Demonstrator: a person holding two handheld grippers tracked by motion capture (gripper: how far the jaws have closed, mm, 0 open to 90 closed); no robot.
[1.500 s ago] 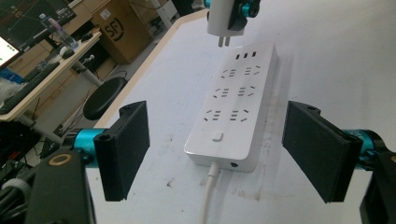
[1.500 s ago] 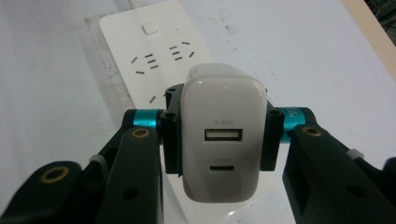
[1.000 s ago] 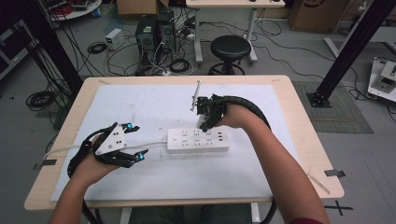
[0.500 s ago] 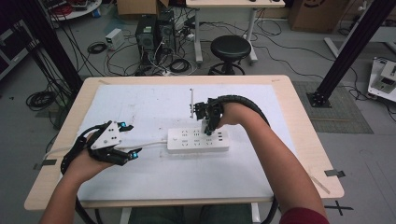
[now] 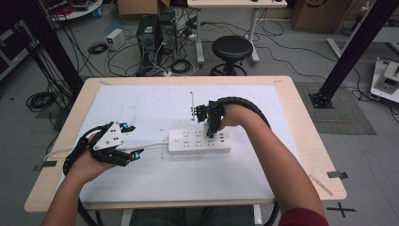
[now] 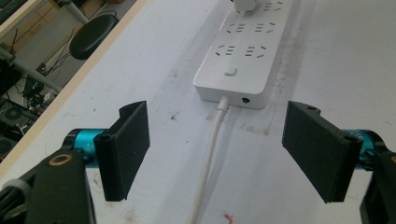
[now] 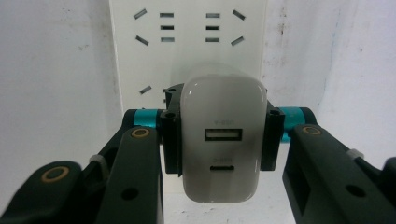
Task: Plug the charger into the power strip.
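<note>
White-covered wooden table (image 5: 141,108) | white plastic power strip (image 5: 200,141) lies mid-table | right gripper (image 5: 210,133), clamped on white USB charger (image 7: 223,140), has been lowered onto its far-right sockets; seating judged imminent | left gripper (image 5: 129,141) held wide, empty, astride white cord (image 6: 210,154).

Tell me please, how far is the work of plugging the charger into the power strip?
Done: the right gripper has its jaws clamped on the white USB charger, right over the power strip. In hand: it is held at a socket; whether the pins are fully in cannot be seen. Left: press it home and let go. The left gripper waits open astride the strip's cable.
</note>
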